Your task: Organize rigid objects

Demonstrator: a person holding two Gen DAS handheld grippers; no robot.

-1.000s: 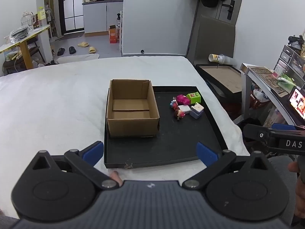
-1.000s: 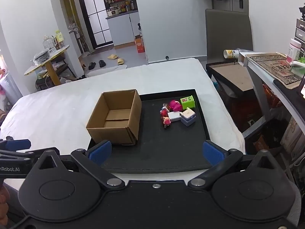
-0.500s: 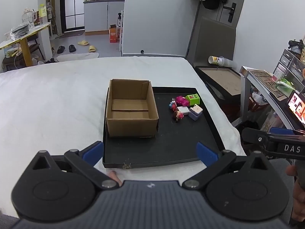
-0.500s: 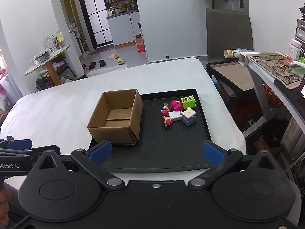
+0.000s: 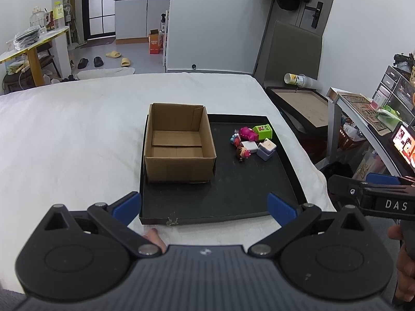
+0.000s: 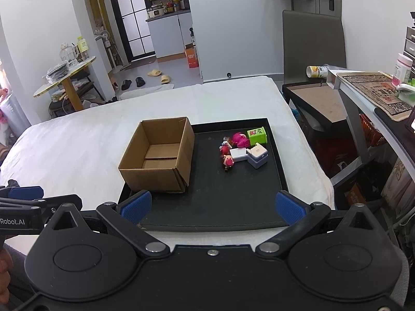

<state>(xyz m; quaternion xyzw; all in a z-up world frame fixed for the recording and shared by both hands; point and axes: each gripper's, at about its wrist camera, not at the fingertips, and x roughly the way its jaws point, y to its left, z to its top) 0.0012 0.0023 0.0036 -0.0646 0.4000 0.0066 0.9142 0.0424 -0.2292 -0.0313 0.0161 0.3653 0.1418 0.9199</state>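
An open, empty cardboard box (image 5: 179, 145) (image 6: 158, 155) stands on the left part of a black tray (image 5: 233, 194) (image 6: 233, 202). A cluster of small toys lies at the tray's far right: a green block (image 5: 263, 131) (image 6: 256, 135), a pink figure (image 5: 247, 133) (image 6: 240, 139), a white block (image 5: 249, 146) (image 6: 238, 154), a lavender box (image 5: 267, 150) (image 6: 257, 157) and a small red figure (image 5: 242, 153) (image 6: 227, 161). My left gripper (image 5: 205, 207) and right gripper (image 6: 212, 206) are both open and empty, held near the tray's front edge.
The tray lies on a white cloth-covered table (image 5: 77, 134). A dark side table (image 6: 319, 98) with a can (image 6: 316, 71), a grey chair (image 6: 313, 39) and a shelf (image 6: 376, 90) stand to the right. The table's front edge is near me.
Both grippers have drawn back and risen slightly, so the tray and box look a little farther away. Nothing on the tray has moved.
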